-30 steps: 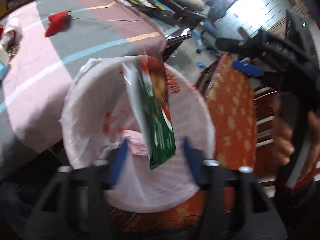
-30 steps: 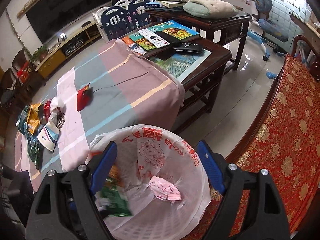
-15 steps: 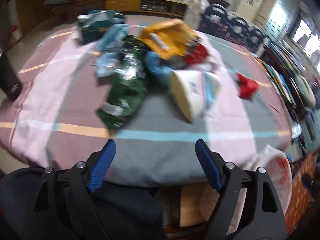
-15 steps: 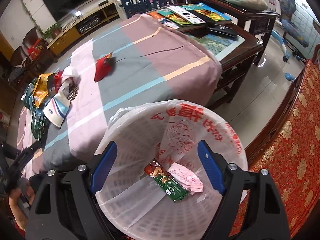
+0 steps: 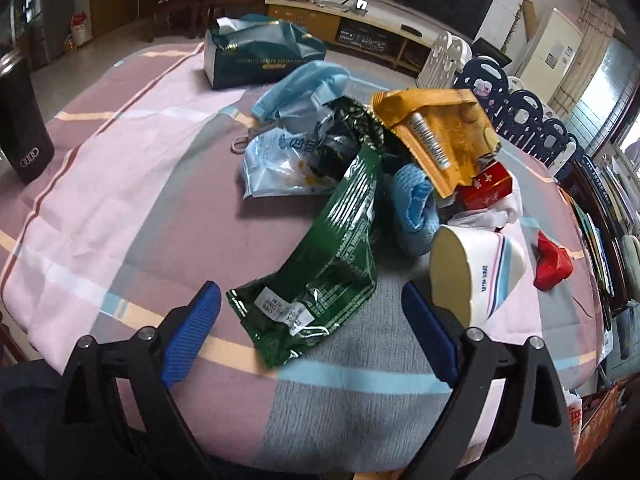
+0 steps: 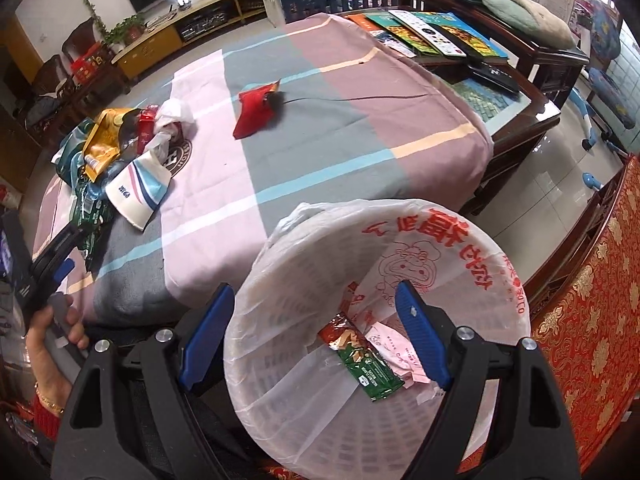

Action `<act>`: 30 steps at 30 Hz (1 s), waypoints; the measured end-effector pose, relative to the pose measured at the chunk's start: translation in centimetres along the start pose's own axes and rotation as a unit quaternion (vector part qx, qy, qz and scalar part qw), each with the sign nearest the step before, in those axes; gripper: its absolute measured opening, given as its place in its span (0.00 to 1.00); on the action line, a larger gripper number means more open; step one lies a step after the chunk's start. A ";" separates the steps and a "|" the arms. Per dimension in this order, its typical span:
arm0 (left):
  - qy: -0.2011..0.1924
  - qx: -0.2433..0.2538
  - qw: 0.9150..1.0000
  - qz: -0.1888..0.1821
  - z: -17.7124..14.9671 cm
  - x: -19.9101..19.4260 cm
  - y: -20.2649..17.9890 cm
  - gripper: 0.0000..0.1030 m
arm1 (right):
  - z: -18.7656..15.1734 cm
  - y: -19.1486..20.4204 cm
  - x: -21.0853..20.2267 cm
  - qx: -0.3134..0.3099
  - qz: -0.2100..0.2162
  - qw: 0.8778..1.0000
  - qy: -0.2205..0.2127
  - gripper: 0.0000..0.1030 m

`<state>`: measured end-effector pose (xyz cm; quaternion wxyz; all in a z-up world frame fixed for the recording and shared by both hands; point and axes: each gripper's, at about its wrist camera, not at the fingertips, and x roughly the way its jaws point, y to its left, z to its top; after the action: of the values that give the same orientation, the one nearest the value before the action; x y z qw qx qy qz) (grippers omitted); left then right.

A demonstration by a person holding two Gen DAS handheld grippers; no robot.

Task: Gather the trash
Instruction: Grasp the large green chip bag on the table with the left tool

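The left gripper (image 5: 310, 334), jaws just widened and empty, faces the green wrapper (image 5: 320, 272) on the bench (image 5: 120, 184), while the right gripper's (image 6: 312, 334) parted, empty jaws hang over the bin (image 6: 500, 280).

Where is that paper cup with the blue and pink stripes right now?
The paper cup lies tipped on its side on the striped tablecloth, at the right edge of the trash pile in the left wrist view, between the long green wrapper and a red packet.
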<state>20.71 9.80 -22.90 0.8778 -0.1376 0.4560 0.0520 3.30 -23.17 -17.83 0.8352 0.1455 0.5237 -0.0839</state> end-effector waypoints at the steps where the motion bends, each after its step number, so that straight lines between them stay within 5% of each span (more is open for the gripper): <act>1: 0.001 0.001 1.000 0.002 0.1 0.3 0.0 0.89 | -0.1 0.3 0.0 -0.003 -0.001 1.000 -0.001 0.79; 7: 0.016 -0.003 0.999 0.029 -0.1 1.3 0.3 0.88 | -0.1 2.0 0.2 -0.016 0.004 1.000 0.003 0.79; 13: 0.016 -0.005 1.000 0.023 -0.2 1.6 0.5 0.70 | -0.3 2.9 0.5 -0.024 0.006 1.000 0.007 0.79; 20: -0.028 -0.005 1.000 -0.007 -0.3 -0.1 0.4 0.52 | -0.5 2.9 1.3 -0.017 0.010 1.000 0.018 0.79; 30: -0.083 -0.054 0.994 -0.049 -1.5 -4.3 1.9 0.46 | -0.7 2.9 1.6 -0.014 0.011 1.000 0.020 0.79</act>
<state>16.61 11.36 -20.63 0.9052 -0.2023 0.3712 0.0448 4.27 -20.17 -19.08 0.8275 0.1409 0.5396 -0.0645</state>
